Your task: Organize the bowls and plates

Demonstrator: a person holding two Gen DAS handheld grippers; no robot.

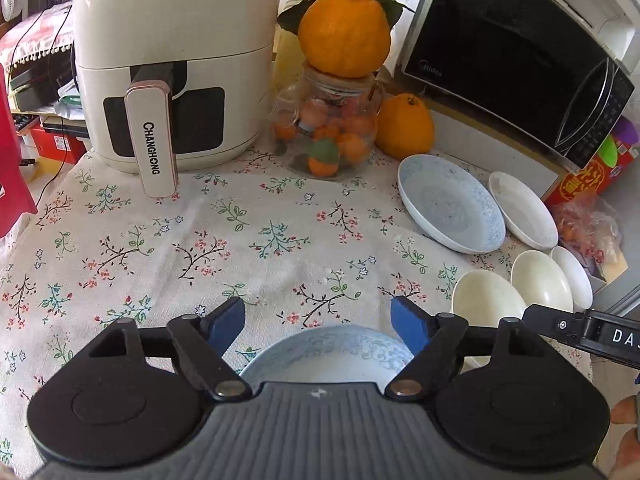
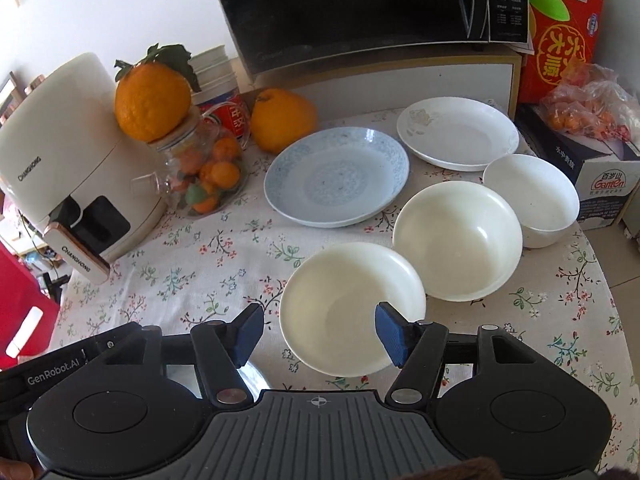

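Both tongs are released, their blue ribbed pads spread wide with nothing pressed between them. The left tongs (image 1: pixel 318 328) hover above a round, glossy blue-patterned plate (image 1: pixel 328 354) on the table (image 1: pixel 160 240), which wears a matte floral cloth. The right tongs (image 2: pixel 318 338) hang over the nearest of three smooth cream bowls (image 2: pixel 352 304). Behind them lie a second blue plate (image 2: pixel 336 176) and a white plate (image 2: pixel 458 138).
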